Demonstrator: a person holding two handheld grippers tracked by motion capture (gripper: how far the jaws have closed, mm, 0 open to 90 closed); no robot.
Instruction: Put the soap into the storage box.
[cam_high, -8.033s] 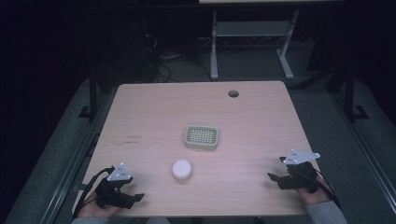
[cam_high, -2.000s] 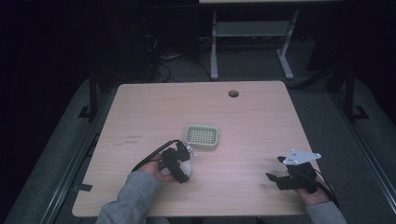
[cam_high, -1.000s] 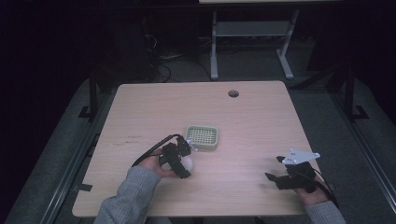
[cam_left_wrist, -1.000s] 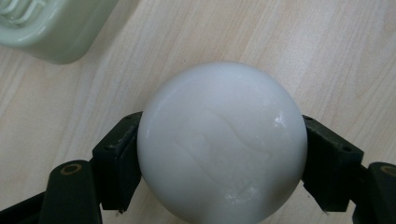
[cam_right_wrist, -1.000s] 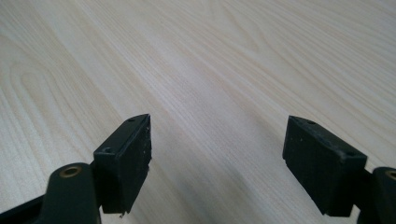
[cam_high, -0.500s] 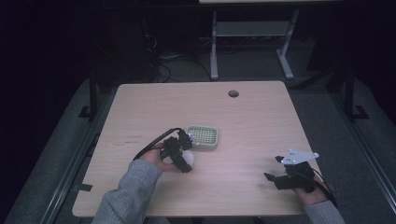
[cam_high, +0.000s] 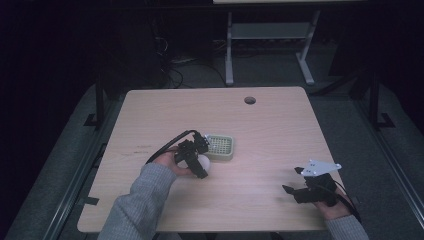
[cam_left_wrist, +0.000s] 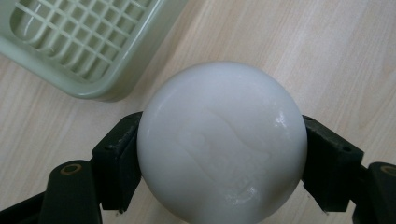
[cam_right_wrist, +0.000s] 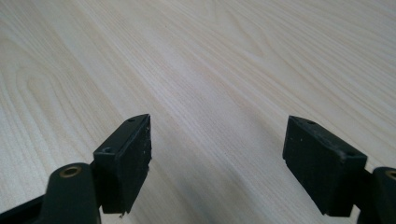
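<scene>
Here, one wooden table carries two loose things: one white ball and one pale green grid tray. Two grippers are in play, one in each of the person's hands.

Left gripper: held near the middle of the table by a hand in a grey sleeve. In the left gripper view its two black jaws press against opposite sides of the white ball, one pad on each flank, so the ball is pinched between them. In that view the ball lies just beside a rounded corner of the green tray, with a narrow strip of wood showing between the two; whether the ball rests on the table or is raised off it cannot be told. In the high view the ball appears as a pale patch under the gripper, at the near left corner of the tray.

Right gripper: near the table's right front corner, well apart from ball and tray, with its grey three-cornered plate on top. In the right gripper view its two jaws stand spread wide, with bare wood grain between them.

One round hole sits near the table's far edge.
</scene>
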